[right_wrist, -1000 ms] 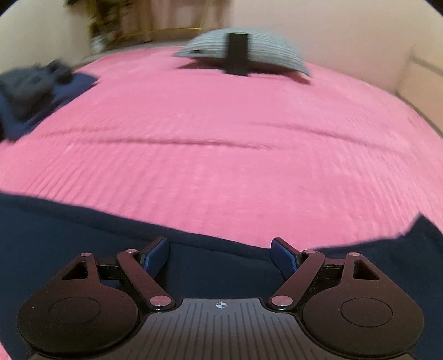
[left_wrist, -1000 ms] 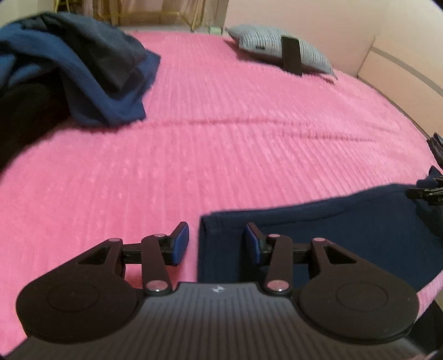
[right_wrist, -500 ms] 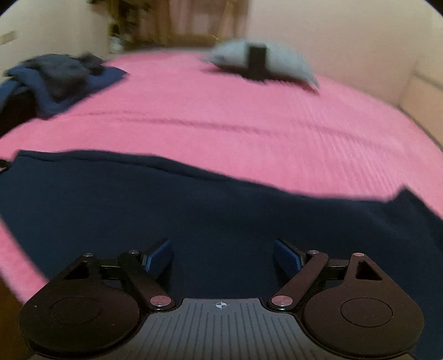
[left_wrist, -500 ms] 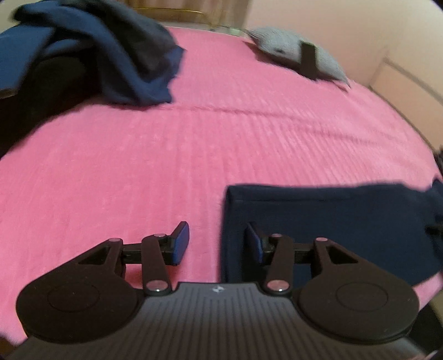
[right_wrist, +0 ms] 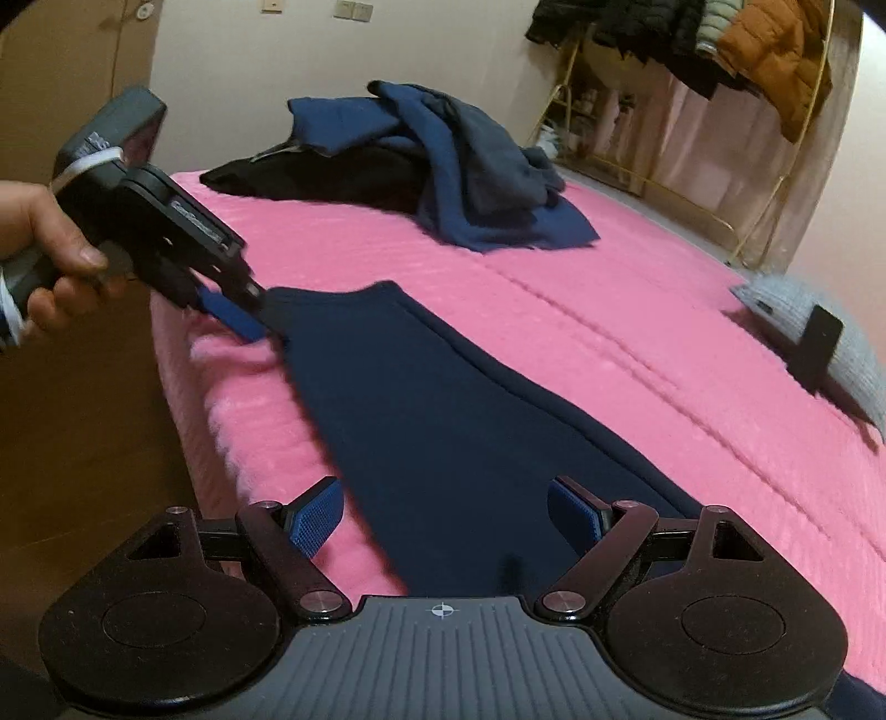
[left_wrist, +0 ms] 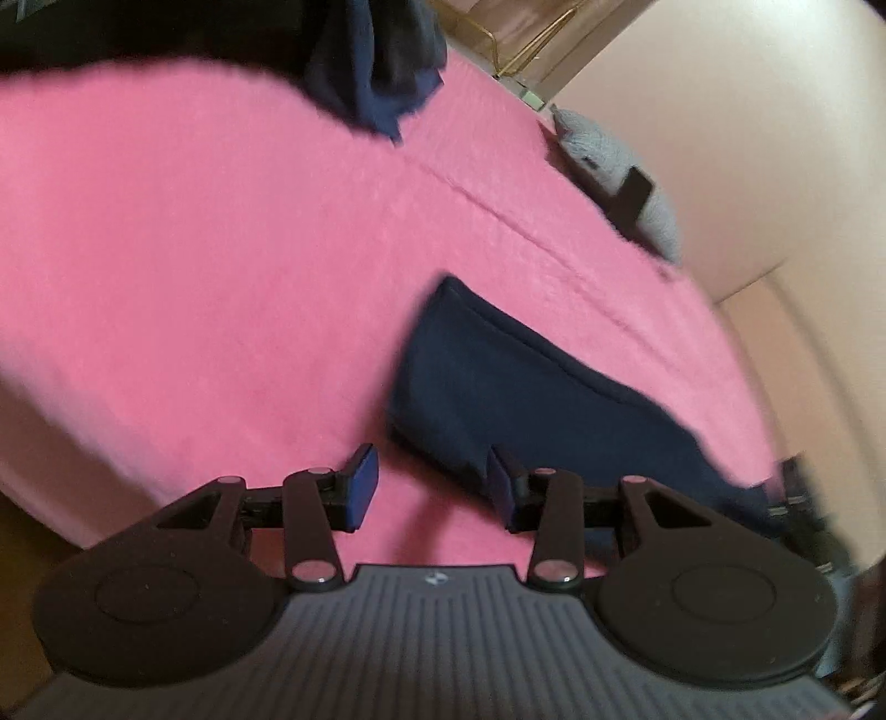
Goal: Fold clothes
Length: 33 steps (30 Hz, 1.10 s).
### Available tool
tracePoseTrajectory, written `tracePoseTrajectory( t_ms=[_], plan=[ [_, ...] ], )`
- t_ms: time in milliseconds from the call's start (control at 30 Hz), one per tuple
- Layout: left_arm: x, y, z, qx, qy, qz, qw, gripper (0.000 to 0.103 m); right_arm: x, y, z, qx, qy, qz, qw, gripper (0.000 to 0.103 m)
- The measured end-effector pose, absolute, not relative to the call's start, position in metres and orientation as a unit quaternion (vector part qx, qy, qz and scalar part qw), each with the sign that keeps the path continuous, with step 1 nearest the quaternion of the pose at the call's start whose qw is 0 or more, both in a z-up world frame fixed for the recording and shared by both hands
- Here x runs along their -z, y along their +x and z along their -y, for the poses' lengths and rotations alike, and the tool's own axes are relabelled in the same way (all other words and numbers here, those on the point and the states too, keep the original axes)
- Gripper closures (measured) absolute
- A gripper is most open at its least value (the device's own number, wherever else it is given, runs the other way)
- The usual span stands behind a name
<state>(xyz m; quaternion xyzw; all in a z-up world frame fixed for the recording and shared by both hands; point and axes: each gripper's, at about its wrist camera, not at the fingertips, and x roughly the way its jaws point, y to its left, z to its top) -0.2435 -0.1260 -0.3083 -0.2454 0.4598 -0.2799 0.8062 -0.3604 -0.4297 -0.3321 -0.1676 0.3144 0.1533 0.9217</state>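
A long navy garment (right_wrist: 443, 415) lies flat along the near edge of the pink bed (right_wrist: 609, 310). My right gripper (right_wrist: 446, 518) hangs over one end of it, jaws wide apart and nothing pressed between them. At the far end, a hand holds my left gripper (right_wrist: 243, 307) right at the garment's corner. In the left wrist view the left gripper (left_wrist: 432, 482) stands open over pink cover. The navy garment (left_wrist: 498, 376) has its edge just beside the right finger (left_wrist: 501, 482).
A heap of blue, grey and black clothes (right_wrist: 443, 166) sits at the bed's far side, also in the left view as the clothes heap (left_wrist: 382, 72). A grey pillow (right_wrist: 819, 327) with a black object lies right. Rack with jackets (right_wrist: 747, 50) behind. Bed edge (right_wrist: 183, 387) drops to wooden floor (right_wrist: 83, 443).
Both views have rolled and swung. The right gripper has travelled along the garment and now looks down its length at the left gripper. The left gripper stays by the garment's corner.
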Motion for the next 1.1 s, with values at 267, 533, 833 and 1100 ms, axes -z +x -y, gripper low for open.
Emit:
tracePoseTrajectory(
  t_ms=[267,533,833,1100],
  plan=[
    [0.329,-0.240,0.144,0.233,-0.381,-0.433,0.783,0.066,0.330,-0.356,0.453,-0.099,-0.132,-0.322,0.932,0.019],
    [0.328,-0.262,0.155,0.193,-0.400,-0.392,0.806,0.099,0.309,-0.407,0.510,-0.004,-0.088,-0.312,0.946,0.019],
    [0.297,-0.282,0.139,0.179,-0.368,-0.338,0.848,0.099,0.296,-0.466,0.564,0.104,-0.034,-0.295,0.949,0.019],
    [0.284,-0.284,0.098,0.125,-0.330,-0.323,0.878,0.099,0.296,-0.518,0.595,0.177,0.019,-0.287,0.941,0.019]
  ],
)
